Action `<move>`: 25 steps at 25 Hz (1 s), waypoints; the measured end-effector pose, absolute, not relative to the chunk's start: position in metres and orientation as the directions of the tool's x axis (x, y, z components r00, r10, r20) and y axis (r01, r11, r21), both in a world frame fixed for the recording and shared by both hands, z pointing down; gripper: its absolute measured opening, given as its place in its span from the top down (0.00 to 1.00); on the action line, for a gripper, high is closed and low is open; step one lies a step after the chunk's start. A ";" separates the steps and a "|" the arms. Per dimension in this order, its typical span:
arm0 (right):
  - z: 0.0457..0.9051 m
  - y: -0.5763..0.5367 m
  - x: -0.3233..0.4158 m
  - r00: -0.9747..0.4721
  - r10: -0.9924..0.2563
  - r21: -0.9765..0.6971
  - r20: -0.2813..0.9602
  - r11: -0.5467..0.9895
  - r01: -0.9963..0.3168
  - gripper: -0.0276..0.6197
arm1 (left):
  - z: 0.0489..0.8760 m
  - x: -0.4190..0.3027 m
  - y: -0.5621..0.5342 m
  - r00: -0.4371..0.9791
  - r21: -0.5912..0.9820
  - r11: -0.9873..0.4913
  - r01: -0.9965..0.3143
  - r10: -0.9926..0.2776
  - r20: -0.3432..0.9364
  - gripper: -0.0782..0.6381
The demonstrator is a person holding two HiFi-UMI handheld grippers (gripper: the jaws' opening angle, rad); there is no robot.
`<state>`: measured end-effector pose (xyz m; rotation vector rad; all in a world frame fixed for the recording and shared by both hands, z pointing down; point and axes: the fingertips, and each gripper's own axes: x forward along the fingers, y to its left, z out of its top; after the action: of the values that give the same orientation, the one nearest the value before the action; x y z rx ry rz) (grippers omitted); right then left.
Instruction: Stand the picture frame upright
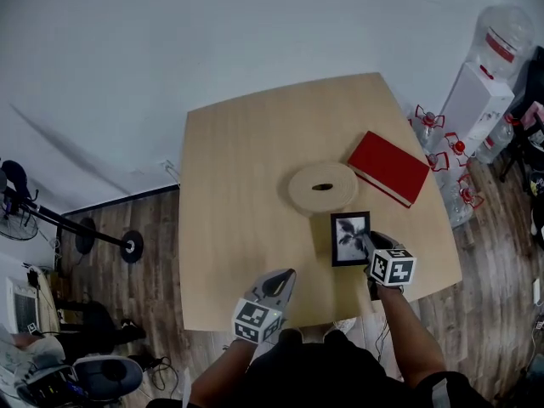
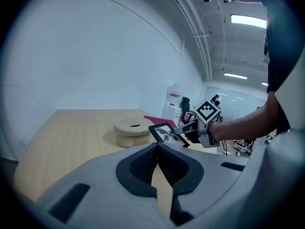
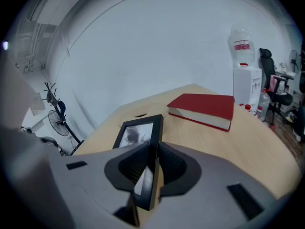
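Black-rimmed rectangular picture frame (image 1: 350, 238) with a grey print is being pinched along one side edge by the right claw (image 3: 148, 151). It is being held tilted, apparently clear of the pale wooden desk (image 1: 238, 168), just beside the round pale wooden disc (image 1: 321, 187). The left claw (image 2: 157, 151) is being held pressed together, empty, near the desk's front edge.

Risk: only a narrow edge is being gripped, so the frame could be swung or slipped out while being set down. Toppling is likely if no rear prop is opened, and none is being shown.

Count: one frame, one disc, one red hardback book (image 1: 389, 167), two claws.
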<state>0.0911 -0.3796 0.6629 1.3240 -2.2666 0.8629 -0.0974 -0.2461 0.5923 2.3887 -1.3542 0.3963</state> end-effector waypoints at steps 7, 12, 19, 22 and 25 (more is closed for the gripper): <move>0.661 -0.404 0.050 -0.533 -0.602 -0.295 0.595 0.453 -0.841 0.85 | 0.593 -0.126 -0.240 0.430 0.182 -0.390 -0.903 -0.804 0.411 0.90; 0.667 -0.415 0.025 -0.549 -0.574 -0.274 0.607 0.498 -0.823 0.85 | 0.594 -0.144 -0.239 0.392 0.177 -0.350 -0.920 -0.821 0.415 0.90; 0.688 -0.418 0.016 -0.534 -0.551 -0.241 0.642 0.516 -0.822 0.85 | 0.599 -0.156 -0.234 0.349 0.180 -0.300 -0.937 -0.837 0.421 0.90; 0.693 -0.418 0.015 -0.521 -0.548 -0.211 0.654 0.530 -0.822 0.85 | 0.601 -0.160 -0.234 0.339 0.181 -0.288 -0.940 -0.840 0.425 0.90; 0.694 -0.420 0.015 -0.514 -0.548 -0.203 0.660 0.528 -0.825 0.85 | 0.601 -0.163 -0.236 0.328 0.179 -0.277 -0.944 -0.843 0.426 0.90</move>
<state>0.0154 -0.4196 0.6944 1.1127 -2.2410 0.6895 -0.1626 -0.2362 0.6007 2.2027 -1.5803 0.3473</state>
